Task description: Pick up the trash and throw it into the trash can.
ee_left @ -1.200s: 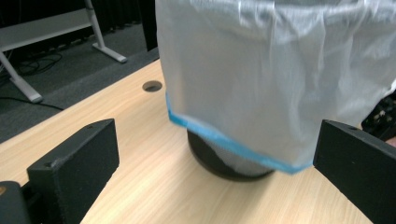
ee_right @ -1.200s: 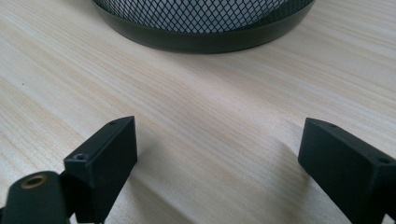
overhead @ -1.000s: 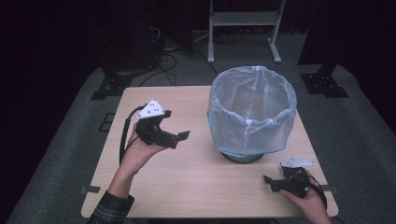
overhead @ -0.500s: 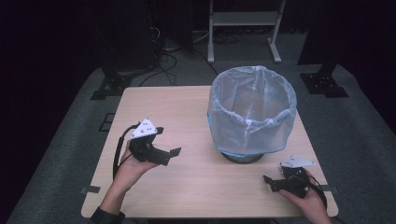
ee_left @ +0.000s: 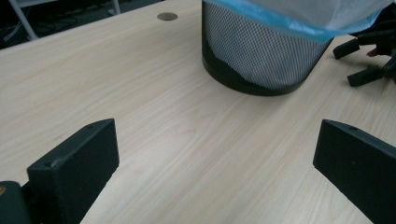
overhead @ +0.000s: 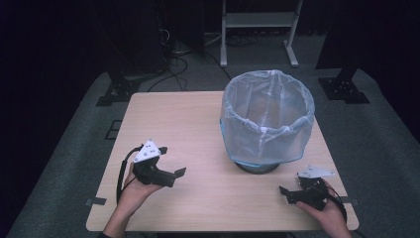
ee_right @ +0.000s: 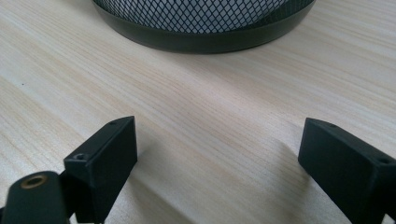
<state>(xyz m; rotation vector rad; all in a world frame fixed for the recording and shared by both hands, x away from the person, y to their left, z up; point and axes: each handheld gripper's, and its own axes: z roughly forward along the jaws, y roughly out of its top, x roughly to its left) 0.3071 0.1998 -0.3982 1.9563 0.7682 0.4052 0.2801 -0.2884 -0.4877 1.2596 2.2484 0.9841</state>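
Observation:
A black mesh wastebasket [overhead: 267, 119] with a pale blue plastic liner folded over its rim stands on the right half of the wooden table [overhead: 188, 119]. My left gripper [overhead: 171, 161] is held near the front left of the table, open and empty, pointing right toward the basket. In the left gripper view its jaws [ee_left: 215, 163] stand wide apart over bare wood, with the basket [ee_left: 261, 60] ahead. My right gripper [overhead: 288, 188] rests at the front right corner, open and empty. Its jaws [ee_right: 217, 158] sit low on the wood, just short of the basket's base [ee_right: 201, 37].
The right gripper [ee_left: 369, 60] appears beyond the basket in the left gripper view. A round cable hole [ee_left: 166, 17] lies in the far part of the tabletop. A white rack [overhead: 257, 25] and black stands [overhead: 346, 84] sit on the floor behind the table.
My left gripper has moved back toward the table's front edge and down, away from the basket. The right gripper and the basket have stayed put.

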